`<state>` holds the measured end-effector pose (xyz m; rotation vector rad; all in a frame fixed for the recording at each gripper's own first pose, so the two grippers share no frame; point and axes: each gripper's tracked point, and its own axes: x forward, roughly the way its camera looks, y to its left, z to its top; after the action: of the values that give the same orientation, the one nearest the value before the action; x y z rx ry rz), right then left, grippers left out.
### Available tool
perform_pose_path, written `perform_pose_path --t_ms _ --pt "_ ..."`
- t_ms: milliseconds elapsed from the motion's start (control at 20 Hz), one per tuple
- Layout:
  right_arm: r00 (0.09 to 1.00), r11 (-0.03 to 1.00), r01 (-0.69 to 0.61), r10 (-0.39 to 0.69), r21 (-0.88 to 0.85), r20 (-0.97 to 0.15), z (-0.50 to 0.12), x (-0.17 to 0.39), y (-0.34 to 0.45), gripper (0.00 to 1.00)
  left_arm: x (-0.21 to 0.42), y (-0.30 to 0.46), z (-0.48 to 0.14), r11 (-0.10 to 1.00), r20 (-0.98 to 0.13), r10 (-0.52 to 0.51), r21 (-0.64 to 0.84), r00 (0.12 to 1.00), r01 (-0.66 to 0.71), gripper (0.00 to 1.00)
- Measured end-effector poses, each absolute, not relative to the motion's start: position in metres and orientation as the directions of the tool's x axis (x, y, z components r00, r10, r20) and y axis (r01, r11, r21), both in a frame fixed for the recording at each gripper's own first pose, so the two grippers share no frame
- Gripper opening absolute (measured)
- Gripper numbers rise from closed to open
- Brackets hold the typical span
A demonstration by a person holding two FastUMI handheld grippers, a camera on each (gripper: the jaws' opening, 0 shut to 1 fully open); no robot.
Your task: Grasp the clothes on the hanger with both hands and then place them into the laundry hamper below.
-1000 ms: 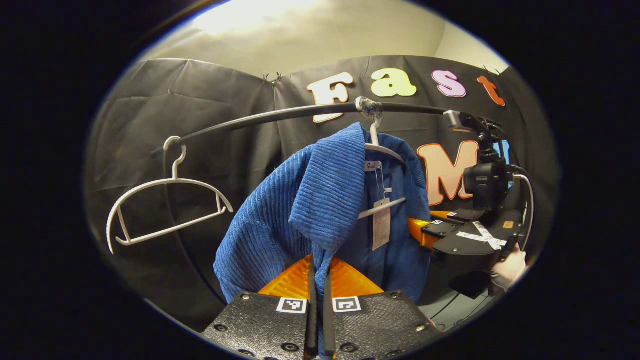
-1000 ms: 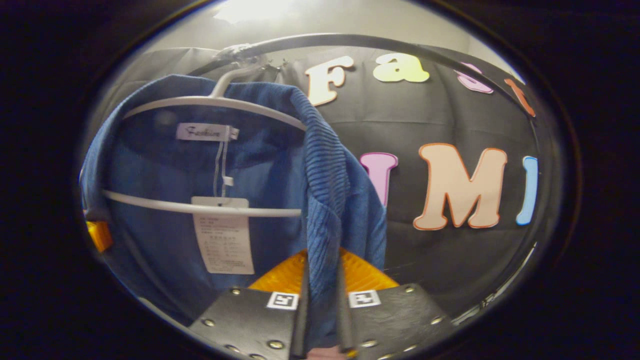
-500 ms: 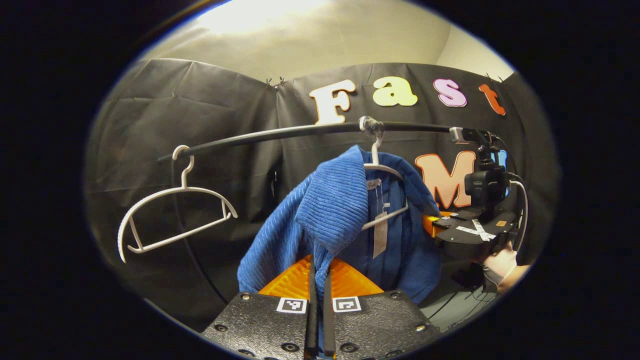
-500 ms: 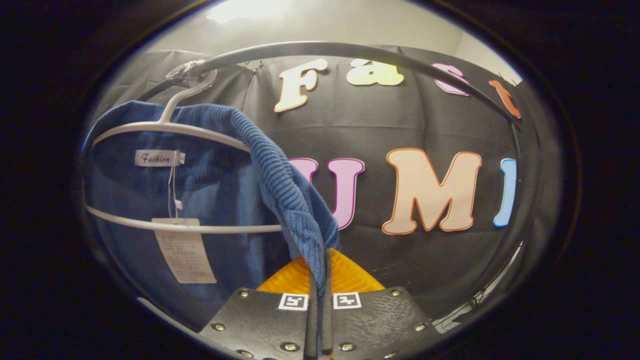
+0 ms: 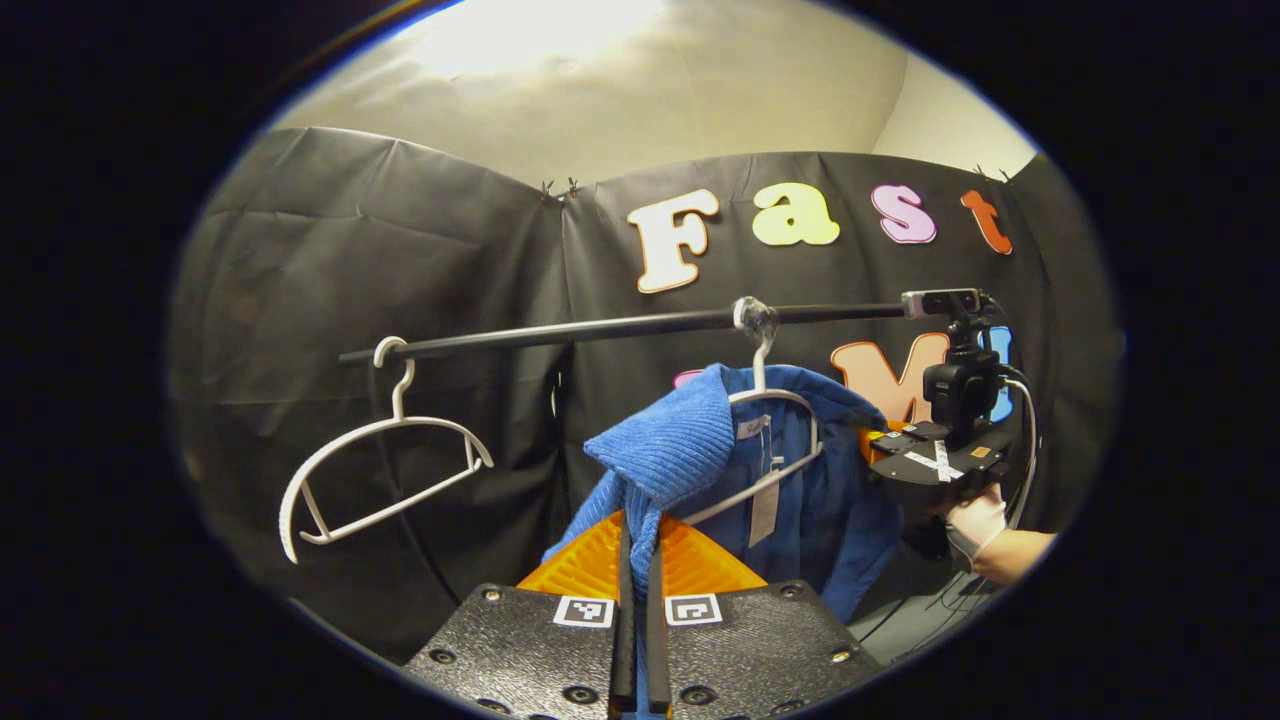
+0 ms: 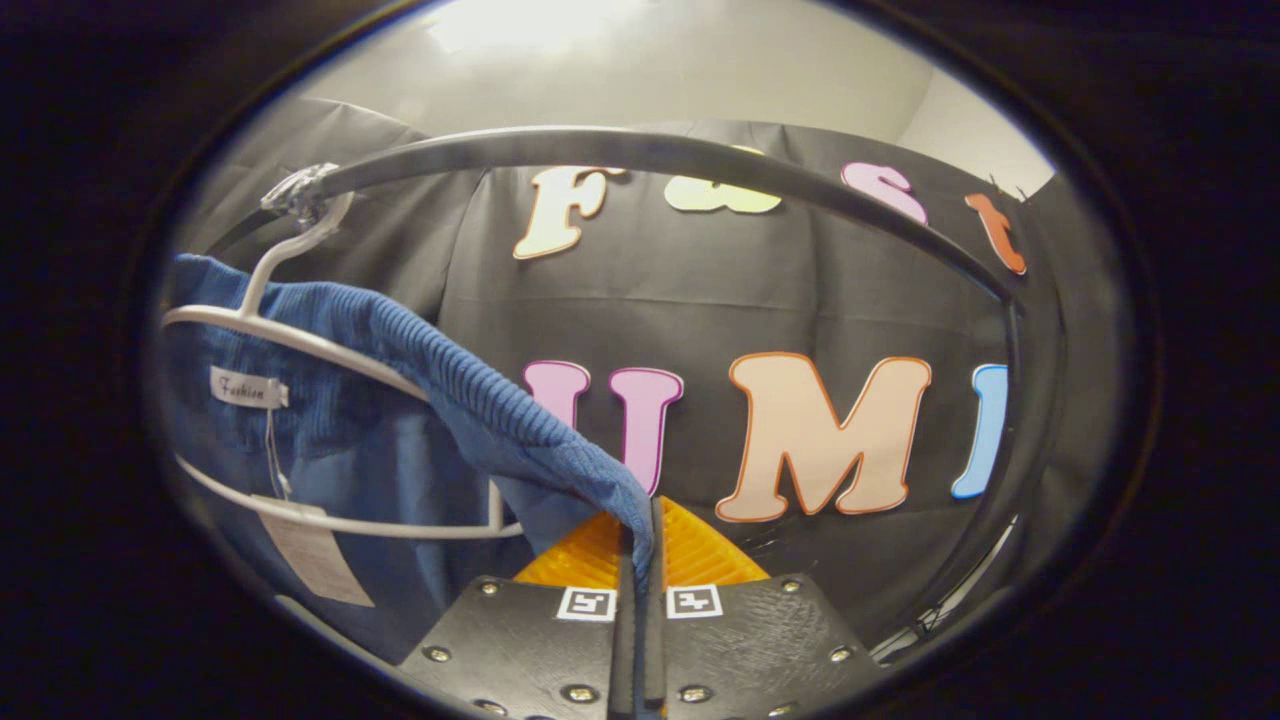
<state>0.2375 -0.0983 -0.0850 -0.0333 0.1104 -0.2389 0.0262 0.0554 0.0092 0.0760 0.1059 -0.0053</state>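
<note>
Now both grippers' fingers stay clamped on the blue garment (image 5: 670, 460), drawn farther off its hanger (image 6: 300, 345).

Dim booth; ceiling glare overhead; fisheye-bent edges; slight softness.

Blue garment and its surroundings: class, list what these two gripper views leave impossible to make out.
- Laundry hamper: it sits below, past the bottom edge of both views.
- Blue garment hem: hidden behind the left gripper body in the left gripper view; cut off at the lower rim in the right gripper view.
- Hang tag print: blurred in the right gripper view, too small in the left.
- Right gripper: fabric hides where the jaws meet.
</note>
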Motion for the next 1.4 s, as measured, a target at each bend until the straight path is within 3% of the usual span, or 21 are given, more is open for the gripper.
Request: perform_pose_path --t_ms 700,1400 --pt "0.966 0.959 0.26 -0.26 -0.115 0.015 -0.068 0.276 -0.103 0.04 0.032 0.089 0.052 0.998 -0.058 0.045 0.044 0.997 -0.042 0.03" --pt "0.982 0.974 0.189 -0.189 -0.127 0.01 -0.08 0.288 -0.086 0.04 0.042 0.108 0.063 0.994 -0.102 -0.028 -0.106 0.994 0.017 0.03"
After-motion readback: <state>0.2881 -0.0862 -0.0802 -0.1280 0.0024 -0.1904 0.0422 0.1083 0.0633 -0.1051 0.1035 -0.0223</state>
